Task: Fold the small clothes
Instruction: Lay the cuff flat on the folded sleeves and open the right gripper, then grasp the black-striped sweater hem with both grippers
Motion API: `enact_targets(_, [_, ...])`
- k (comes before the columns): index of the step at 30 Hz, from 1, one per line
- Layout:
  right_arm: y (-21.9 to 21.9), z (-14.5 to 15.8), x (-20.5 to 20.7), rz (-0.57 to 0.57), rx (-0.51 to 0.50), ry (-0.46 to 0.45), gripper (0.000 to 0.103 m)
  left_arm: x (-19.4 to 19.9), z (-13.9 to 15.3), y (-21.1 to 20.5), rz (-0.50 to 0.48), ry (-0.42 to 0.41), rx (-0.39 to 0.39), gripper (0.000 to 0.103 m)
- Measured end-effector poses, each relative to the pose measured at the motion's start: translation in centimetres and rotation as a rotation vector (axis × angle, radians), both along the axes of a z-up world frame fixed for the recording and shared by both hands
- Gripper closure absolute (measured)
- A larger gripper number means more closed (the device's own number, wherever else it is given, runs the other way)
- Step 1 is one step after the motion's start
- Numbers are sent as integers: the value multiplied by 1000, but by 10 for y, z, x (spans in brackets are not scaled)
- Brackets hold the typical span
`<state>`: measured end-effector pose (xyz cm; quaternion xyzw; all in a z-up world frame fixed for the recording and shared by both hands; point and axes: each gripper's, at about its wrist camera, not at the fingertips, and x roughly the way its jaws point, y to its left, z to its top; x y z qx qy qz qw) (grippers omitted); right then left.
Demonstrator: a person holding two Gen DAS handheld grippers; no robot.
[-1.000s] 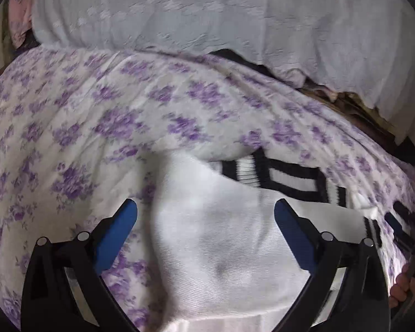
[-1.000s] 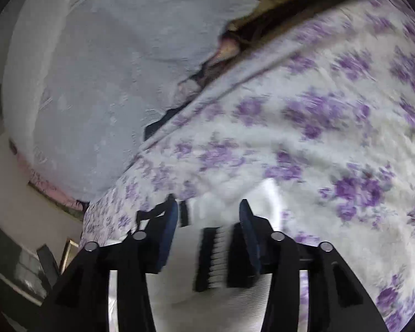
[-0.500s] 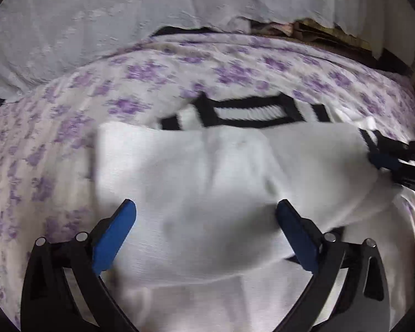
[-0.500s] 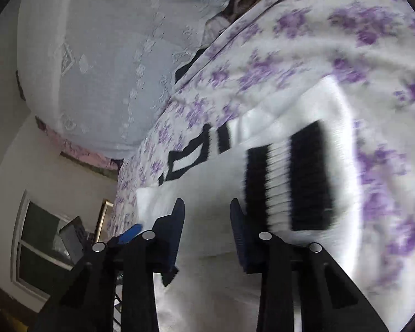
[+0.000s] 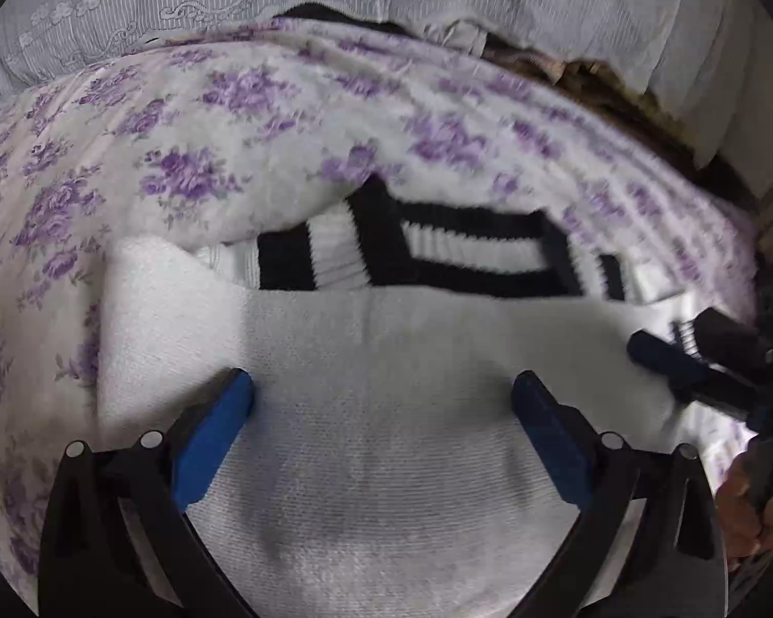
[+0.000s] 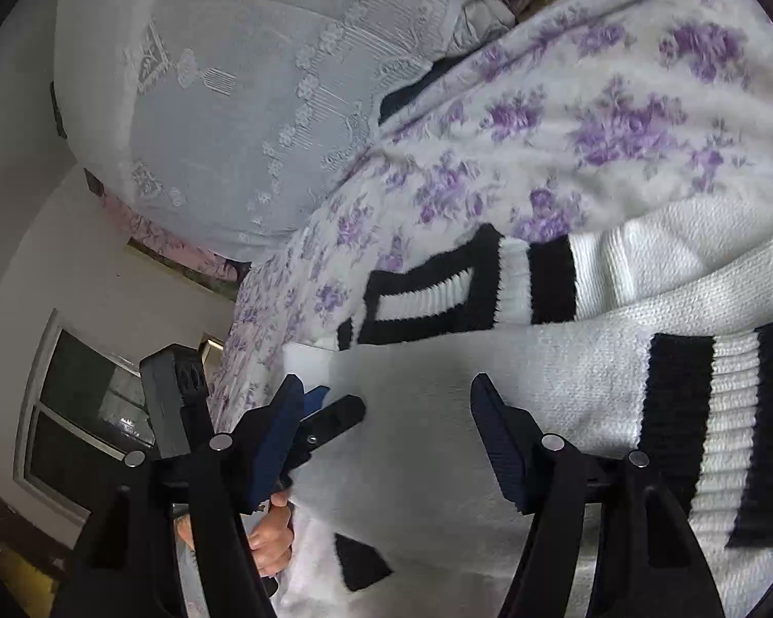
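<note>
White knit sweater (image 5: 386, 443) with black stripes lies spread on the bed, filling the space under both claws. The left claw (image 5: 381, 396) hangs over its plain white panel with the blue pads set wide apart and nothing pinched between them; the knit shows flat in the gap. The right claw (image 6: 386, 401) has just been opening again after a brief squeeze, and its dark blue pads now stand apart over the white fabric, with the sweater below them and no fold gripped. In the right wrist view the left claw's blue tips (image 6: 314, 401) show just beyond the right claw's left finger, and the person's hand (image 6: 270, 535) grips the tool below it. In the left wrist view the right claw (image 5: 690, 355) reaches in from the right edge onto the sweater's side. The black-and-white ribbed neckline (image 5: 438, 252) lies at the far edge of the folded panel, and a striped ribbed cuff (image 6: 716, 422) lies to the right. Beneath is a white bedspread with purple flowers (image 5: 190, 165), and beyond that a pale embroidered cover (image 6: 242, 82).
</note>
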<state>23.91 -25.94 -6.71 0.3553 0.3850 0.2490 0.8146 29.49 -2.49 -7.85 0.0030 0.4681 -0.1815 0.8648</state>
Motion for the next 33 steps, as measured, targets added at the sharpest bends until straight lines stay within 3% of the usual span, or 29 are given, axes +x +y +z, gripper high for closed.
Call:
enact_targets(3, [-9, 0, -5, -6, -38, -15, 61, -7, 6, -4, 9, -65, 76, 4])
enact_targets(7, [-39, -7, -16, -131, -50, -8, 75, -7, 9, 12, 40, -60, 24, 4])
enact_targets(9, [-59, -14, -20, -200, -59, 5, 94, -13, 13, 23, 103, -97, 44, 4])
enact_targets(10, [-69, -16, -26, -254, -72, 17, 97, -16, 15, 30, 127, -102, 32, 5])
enact_targets(13, [-95, -24, -47, -385, -28, 51, 93, -30, 25, 48, 152, -97, -63, 5])
enact_targets(14, [-94, -18, -58, -395, -32, 35, 79, -37, 28, 50, 145, -100, -87, 5])
enact_targets(15, [-87, -8, -71, -375, -57, -2, 54, -47, 31, 50, 120, -97, -111, 5])
enact_targets(17, [-65, 9, -92, -301, -86, -83, 40, -65, 31, 46, 80, -109, -114, 5])
enact_targets(19, [-42, 17, -102, -192, -90, -105, 40, -81, 26, 40, 71, -113, -77, 5])
enact_targets(22, [-27, 0, -100, -130, -136, -5, 39, -90, 1, 38, 136, -38, 63, 5])
enact_targets(23, [-32, -10, -100, -148, -122, 32, 47, -92, -9, 44, 157, 5, 67, 5])
enact_targets(24, [-43, -19, -103, -165, -60, 43, 64, -96, -10, 50, 161, 12, 37, 5])
enact_targets(26, [-71, -30, -112, -214, 49, 84, 73, -111, -2, 60, 185, -16, 4, 5])
enact_targets(30, [-102, -32, -149, -286, 102, 77, 69, -146, -1, 73, 205, -29, -5, 5])
enact_targets(33, [-103, -29, -173, -289, 26, 82, 59, -173, -1, 77, 212, -45, 12, 5])
